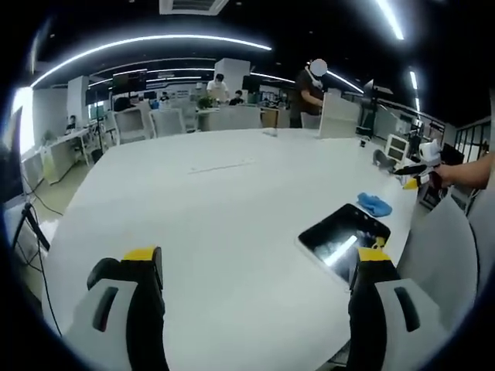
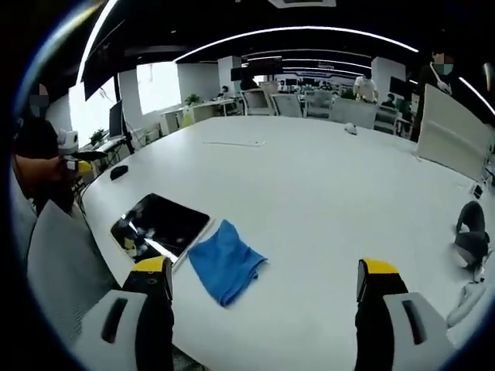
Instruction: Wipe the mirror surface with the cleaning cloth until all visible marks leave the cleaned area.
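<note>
A: Where's the cleaning cloth [image 2: 226,267]?

B: Flat on the worktop [image 2: 325,201], touching the mirror [image 2: 161,224]. Your right gripper [image 2: 264,284] and left gripper [image 1: 259,267] gape wide, empty. Pinch a raised fold, then wipe.

Left gripper [image 1: 259,267] jaws spread wide, nothing between them, yellow-tipped fingers [image 1: 144,254] pointing forward; right gripper [image 2: 267,278] same, wide apart and holding nothing; right gripper [image 1: 421,166] also seen from the left gripper view at far right, held in the person's hand [image 1: 452,174].
</note>
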`<state>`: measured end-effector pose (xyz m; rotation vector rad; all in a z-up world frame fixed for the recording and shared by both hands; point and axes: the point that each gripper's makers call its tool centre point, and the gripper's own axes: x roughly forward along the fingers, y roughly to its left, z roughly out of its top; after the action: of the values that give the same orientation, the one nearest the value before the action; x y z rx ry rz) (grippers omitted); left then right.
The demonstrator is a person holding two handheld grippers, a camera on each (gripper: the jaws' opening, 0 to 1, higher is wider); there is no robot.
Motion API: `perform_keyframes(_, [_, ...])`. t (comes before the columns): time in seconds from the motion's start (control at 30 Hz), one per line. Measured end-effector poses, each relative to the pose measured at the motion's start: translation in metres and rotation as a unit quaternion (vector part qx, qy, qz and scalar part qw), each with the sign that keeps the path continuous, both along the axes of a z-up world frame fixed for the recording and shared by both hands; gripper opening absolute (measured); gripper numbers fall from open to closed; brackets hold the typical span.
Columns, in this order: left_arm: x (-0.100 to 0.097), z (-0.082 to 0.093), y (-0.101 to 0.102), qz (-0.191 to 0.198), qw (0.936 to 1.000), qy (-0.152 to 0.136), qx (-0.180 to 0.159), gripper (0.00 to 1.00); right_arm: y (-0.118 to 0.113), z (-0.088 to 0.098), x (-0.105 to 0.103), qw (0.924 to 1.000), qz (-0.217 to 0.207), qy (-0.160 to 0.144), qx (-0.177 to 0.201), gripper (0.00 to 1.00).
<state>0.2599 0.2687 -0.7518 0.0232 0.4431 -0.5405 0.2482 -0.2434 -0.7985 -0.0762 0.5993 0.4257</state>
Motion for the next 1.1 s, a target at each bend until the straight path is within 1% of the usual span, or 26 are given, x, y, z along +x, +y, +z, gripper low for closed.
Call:
perform_keyframes(0.07, [0.0,0.001,0.0,-0.001,1.0,-0.002,0.004,0.99,0.0,0.002,0.0,1.0,0.003,-0.003,0.004,0.98])
perform_keyframes(0.13, [0.0,-0.004,0.001,0.0,0.9999,0.002,0.012,0.99,0.002,0.003,0.001,0.9999,0.001,0.0,0.012,0.96])
perform_keyframes(0.17, [0.0,-0.002,0.0,0.003,1.0,-0.001,0.007,0.99,0.004,0.005,0.002,0.9999,0.001,0.001,0.013,0.97])
perform_keyframes(0.2, [0.002,0.003,-0.002,0.007,0.9999,-0.006,-0.008,0.99,0.005,0.007,0.002,0.9999,0.001,-0.001,0.014,0.97])
perform_keyframes(0.23, [0.004,0.008,-0.002,0.013,0.9998,-0.016,-0.007,0.99,0.009,0.012,0.004,0.9999,0.002,-0.006,0.016,0.97])
perform_keyframes(0.27, [0.004,0.01,-0.002,0.012,0.9997,-0.021,-0.003,0.99,0.01,0.014,0.006,0.9998,0.002,-0.01,0.017,0.98])
perform_keyframes(0.3, [0.004,0.009,-0.004,0.009,0.9997,-0.022,-0.001,0.99,0.011,0.013,0.008,0.9998,0.002,-0.011,0.017,0.98])
perform_keyframes(0.33, [0.001,0.006,-0.007,0.007,0.9998,-0.017,0.0,0.99,0.011,0.011,0.009,0.9998,0.001,-0.01,0.017,0.98])
perform_keyframes(0.37, [0.001,0.001,-0.006,0.009,0.9999,-0.012,-0.001,0.99,0.012,0.002,0.01,0.9998,0.002,-0.007,0.017,0.98])
perform_keyframes(0.4, [-0.001,-0.005,-0.005,0.014,0.9999,-0.005,-0.006,0.99,0.009,-0.014,0.009,0.9999,0.003,0.01,0.01,0.98])
perform_keyframes(0.43, [-0.003,-0.013,-0.002,0.026,0.9994,0.01,-0.019,0.99,0.005,-0.03,0.002,0.999,0.005,0.045,-0.003,0.98])
perform_keyframes(0.47, [-0.003,-0.017,0.001,0.028,0.9994,0.011,-0.017,0.99,0.004,-0.035,0.001,0.9986,0.012,0.049,-0.015,0.98])
perform_keyframes(0.5, [-0.004,-0.013,0.0,0.026,0.9995,0.005,-0.017,0.99,0.005,-0.027,0.007,0.9995,0.011,0.022,-0.018,0.98])
perform_keyframes(0.53, [-0.004,-0.009,-0.001,0.024,0.9995,-0.002,-0.019,0.99,0.006,-0.021,0.008,0.9997,0.011,0.015,-0.014,0.98])
perform_keyframes(0.57, [-0.003,-0.002,-0.001,0.021,0.9995,-0.016,-0.016,0.99,0.01,-0.011,0.009,1.0,0.007,0.002,0.004,0.98])
perform_keyframes(0.63, [-0.003,0.0,0.0,0.021,0.9996,-0.015,-0.013,0.99,0.01,-0.009,0.008,1.0,0.002,0.001,0.009,0.98])
perform_keyframes(0.77, [-0.004,-0.001,0.0,0.016,0.9998,-0.008,-0.006,0.99,0.012,-0.013,0.009,0.9999,0.002,0.004,0.012,0.98])
perform_keyframes(0.87, [-0.004,0.001,-0.001,0.015,0.9998,-0.009,-0.008,0.99,0.016,-0.012,0.008,0.9999,0.003,0.006,0.015,0.98])
perform_keyframes(0.97, [-0.004,-0.003,0.001,0.02,0.9998,-0.002,-0.008,0.99,0.019,-0.007,0.007,0.9999,0.005,0.003,0.013,0.98])
perform_keyframes(1.1, [-0.003,-0.005,0.002,0.019,0.9998,0.002,-0.008,0.99,0.016,-0.005,0.008,0.9999,0.002,0.003,0.015,0.98])
